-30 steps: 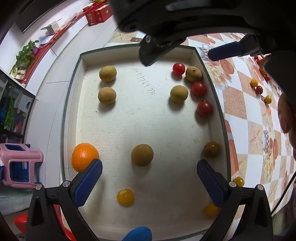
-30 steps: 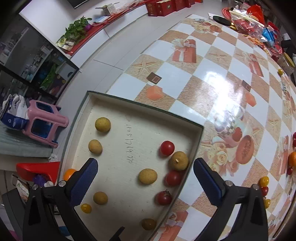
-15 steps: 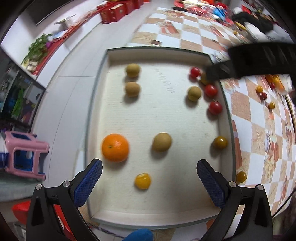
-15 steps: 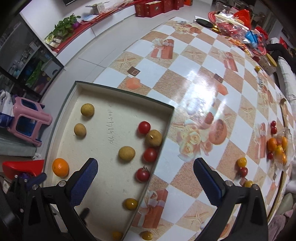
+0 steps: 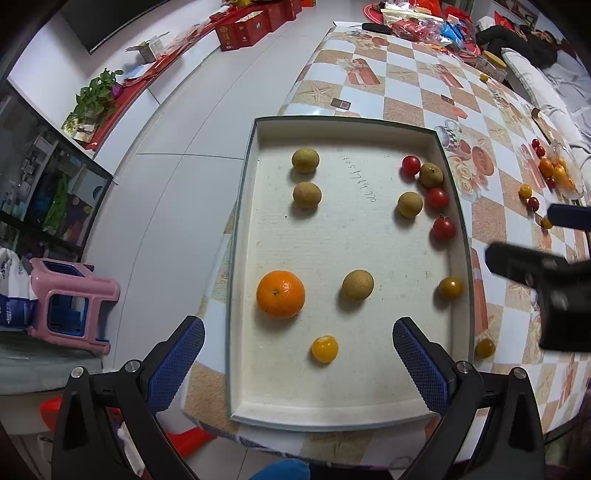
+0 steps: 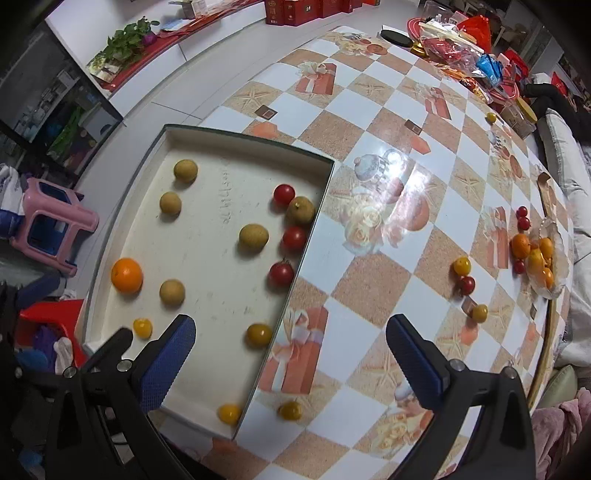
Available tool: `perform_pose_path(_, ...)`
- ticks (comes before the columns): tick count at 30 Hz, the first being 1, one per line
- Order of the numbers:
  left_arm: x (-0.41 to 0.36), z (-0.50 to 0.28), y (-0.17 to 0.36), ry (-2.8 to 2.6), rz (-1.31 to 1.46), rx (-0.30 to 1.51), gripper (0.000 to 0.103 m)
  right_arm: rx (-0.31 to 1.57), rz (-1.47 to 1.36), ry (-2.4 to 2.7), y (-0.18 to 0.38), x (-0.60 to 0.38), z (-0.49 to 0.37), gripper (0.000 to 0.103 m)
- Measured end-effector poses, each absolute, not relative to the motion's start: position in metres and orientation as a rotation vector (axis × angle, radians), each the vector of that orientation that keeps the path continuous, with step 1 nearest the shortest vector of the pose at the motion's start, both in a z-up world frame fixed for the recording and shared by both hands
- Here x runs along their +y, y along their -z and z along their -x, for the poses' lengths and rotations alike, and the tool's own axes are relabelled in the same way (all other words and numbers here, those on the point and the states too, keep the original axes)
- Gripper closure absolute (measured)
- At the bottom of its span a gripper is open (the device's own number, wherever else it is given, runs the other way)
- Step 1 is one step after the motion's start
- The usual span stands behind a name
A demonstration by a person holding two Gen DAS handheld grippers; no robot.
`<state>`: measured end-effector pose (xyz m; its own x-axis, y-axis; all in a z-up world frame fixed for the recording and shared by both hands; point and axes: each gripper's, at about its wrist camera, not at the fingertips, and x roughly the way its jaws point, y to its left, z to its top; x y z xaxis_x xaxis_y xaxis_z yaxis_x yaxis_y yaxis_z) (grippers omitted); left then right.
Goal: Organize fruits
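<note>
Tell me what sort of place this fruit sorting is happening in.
Most likely a home living or dining room: a table under a checkered patterned tablecloth, a pink plastic stool on the tiled floor, and a potted plant on a low red-topped cabinet.

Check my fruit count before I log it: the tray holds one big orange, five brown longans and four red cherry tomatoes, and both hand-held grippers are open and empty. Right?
Not quite: the tray holds three red cherry tomatoes, as the left wrist view shows. The one orange, five longans and open, empty left hand-held gripper and right hand-held gripper are right.
</note>
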<state>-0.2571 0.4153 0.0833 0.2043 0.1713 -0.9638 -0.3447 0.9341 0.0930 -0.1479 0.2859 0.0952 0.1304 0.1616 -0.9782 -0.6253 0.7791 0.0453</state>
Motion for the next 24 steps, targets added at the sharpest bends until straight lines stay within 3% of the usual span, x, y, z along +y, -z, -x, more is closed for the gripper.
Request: perform_pose_path(24,0.416,0.261,-0.103,-0.306,0.065,1.359,0.0,1.319,0.515,-0.567,-0.12,0.273,0.173,0.0)
